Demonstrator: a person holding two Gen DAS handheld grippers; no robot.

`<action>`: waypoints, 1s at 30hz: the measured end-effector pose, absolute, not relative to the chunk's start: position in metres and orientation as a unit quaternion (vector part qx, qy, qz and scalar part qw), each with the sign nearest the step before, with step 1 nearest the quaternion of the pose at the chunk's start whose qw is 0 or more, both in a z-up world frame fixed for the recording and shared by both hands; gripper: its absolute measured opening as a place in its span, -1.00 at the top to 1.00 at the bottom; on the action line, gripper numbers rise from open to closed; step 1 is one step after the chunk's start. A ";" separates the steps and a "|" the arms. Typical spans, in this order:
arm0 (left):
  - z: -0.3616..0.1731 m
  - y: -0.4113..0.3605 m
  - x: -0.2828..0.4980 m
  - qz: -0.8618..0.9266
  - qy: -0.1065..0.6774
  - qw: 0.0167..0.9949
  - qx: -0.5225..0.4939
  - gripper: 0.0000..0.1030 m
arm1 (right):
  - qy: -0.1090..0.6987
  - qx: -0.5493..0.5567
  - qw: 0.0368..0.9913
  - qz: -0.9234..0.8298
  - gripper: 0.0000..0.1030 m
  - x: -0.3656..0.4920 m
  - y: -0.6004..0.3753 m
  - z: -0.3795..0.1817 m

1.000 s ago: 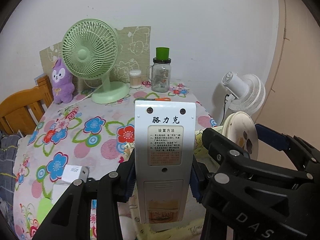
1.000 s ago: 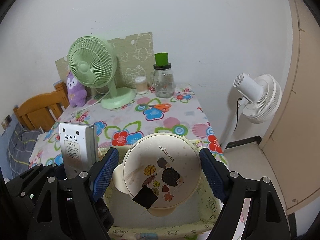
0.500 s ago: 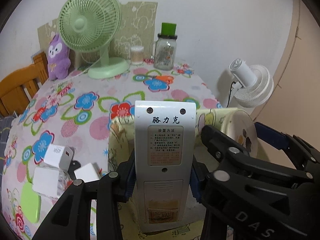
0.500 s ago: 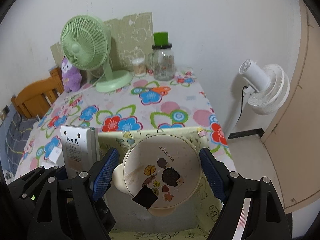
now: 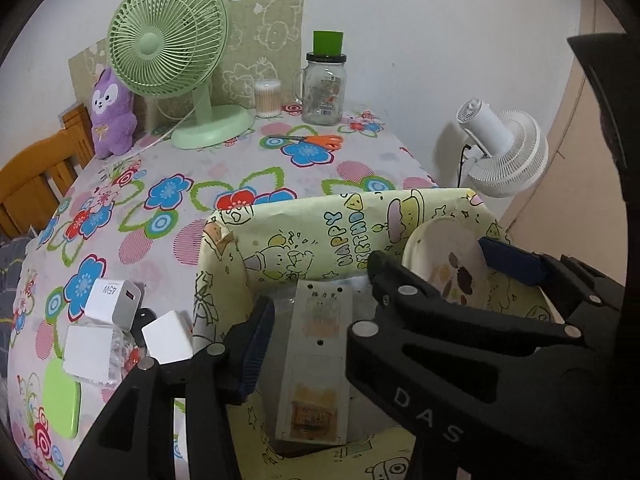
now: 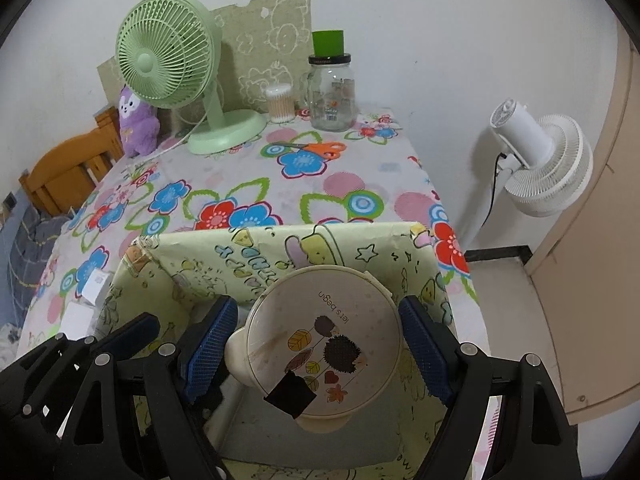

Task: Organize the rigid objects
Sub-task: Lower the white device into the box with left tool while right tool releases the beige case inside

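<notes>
My left gripper point(image 5: 304, 344) sits low inside the yellow birthday-print box point(image 5: 336, 220); its jaws have just been opening, and the white remote point(image 5: 316, 364) lies between them on the box floor, label side up, with a gap showing beside the blue pad, so I read it as released, not pinched. Makes sense: flat on the bottom it takes the left part of the box and leaves space. My right gripper point(image 6: 316, 356) is next to it, spread wide and pinching the round cream lid point(image 6: 322, 344) across its rim, hedgehog print facing the camera, lid tilted and hanging over the right part of the box, not yet set down as far as I can tell. The wide pinch across the rim fits a disc that has no other edge to grab. Just left of the box on the flowered bench point(image 5: 224, 168) are white chargers point(image 5: 114, 300) and a green flat thing point(image 5: 60, 396), likely next to go in, my guess. Farther back lie orange scissors point(image 5: 316, 141), then the green fan point(image 5: 176, 52), a cotton-swab tub point(image 5: 268, 98), a glass jar point(image 5: 323, 88) and a purple plush point(image 5: 110, 114) along the wall, well apart from the box. A white fan point(image 6: 540, 160) stands off the bench to the right.
</notes>
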State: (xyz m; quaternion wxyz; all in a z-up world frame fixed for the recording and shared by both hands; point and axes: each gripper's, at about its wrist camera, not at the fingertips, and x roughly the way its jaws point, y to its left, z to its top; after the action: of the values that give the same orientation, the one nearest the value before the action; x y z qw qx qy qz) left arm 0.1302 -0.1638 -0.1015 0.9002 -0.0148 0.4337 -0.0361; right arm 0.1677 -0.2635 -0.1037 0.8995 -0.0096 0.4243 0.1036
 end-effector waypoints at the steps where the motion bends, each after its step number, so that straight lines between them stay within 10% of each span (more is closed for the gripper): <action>1: -0.102 -0.164 0.130 -0.036 0.435 0.900 -0.014 -0.07 | 0.425 -0.009 0.899 0.104 -0.64 0.167 -0.263 -0.104; 13: -0.089 -0.165 0.119 -0.035 0.424 0.905 0.000 -0.53 | 0.418 0.011 0.901 0.119 -0.94 0.158 -0.264 -0.097; 30: -0.070 -0.154 0.091 -0.049 0.408 0.912 0.011 -0.61 | 0.393 -0.002 0.915 0.090 -0.98 0.125 -0.255 -0.073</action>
State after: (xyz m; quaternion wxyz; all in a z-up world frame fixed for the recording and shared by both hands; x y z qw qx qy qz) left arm 0.0911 -0.1543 -0.0704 0.9116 0.0112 0.4080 -0.0492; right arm 0.1255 -0.2548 -0.0728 0.9154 -0.0024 0.3925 0.0896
